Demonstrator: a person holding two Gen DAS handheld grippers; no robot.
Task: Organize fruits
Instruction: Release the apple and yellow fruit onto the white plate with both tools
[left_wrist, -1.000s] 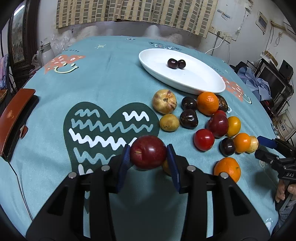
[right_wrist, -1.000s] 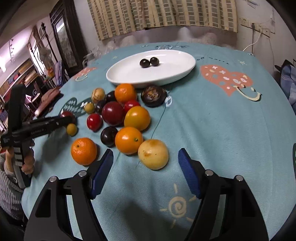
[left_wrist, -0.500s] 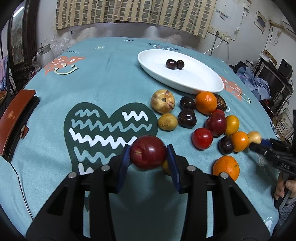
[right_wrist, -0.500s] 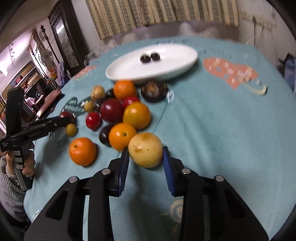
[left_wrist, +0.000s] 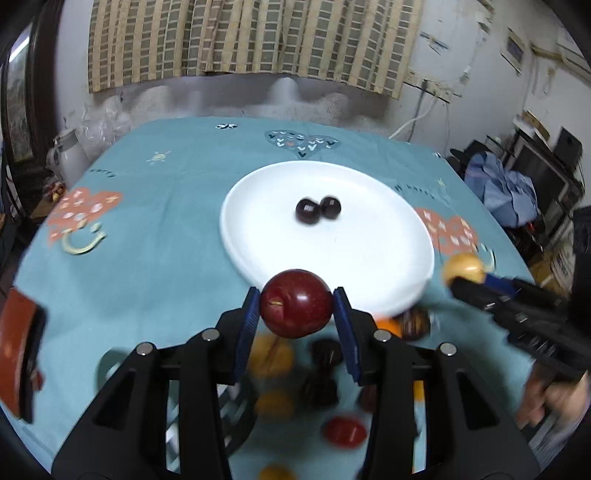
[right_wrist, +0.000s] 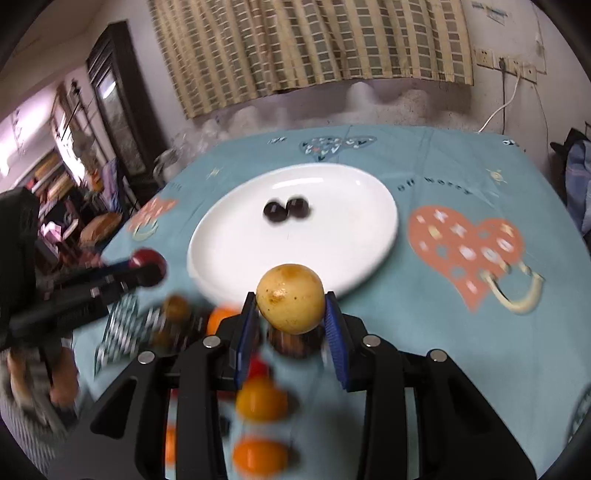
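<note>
The left gripper (left_wrist: 296, 319) is squeezed tight on a dark red apple (left_wrist: 296, 303), and the white plate (left_wrist: 388, 280) with two small dark fruits (left_wrist: 317, 210) on it sits just ahead of its tips. The right gripper (right_wrist: 290, 323) is squeezed on a round yellow fruit (right_wrist: 290, 303), with the same plate just ahead of it too. The other fruits lie blurry on the blue tablecloth (left_wrist: 166, 229), down under both tools.

Two fruits lifted, two plated, the rest below

A dark red apple (left_wrist: 295, 303) sits clamped between the left jaws, a yellow round fruit (right_wrist: 290, 303) between the right; beyond both, two dark plums (left_wrist: 317, 210) touch on the white plate (left_wrist: 258, 236); blurred oranges (right_wrist: 260, 404) lie beneath.
</note>
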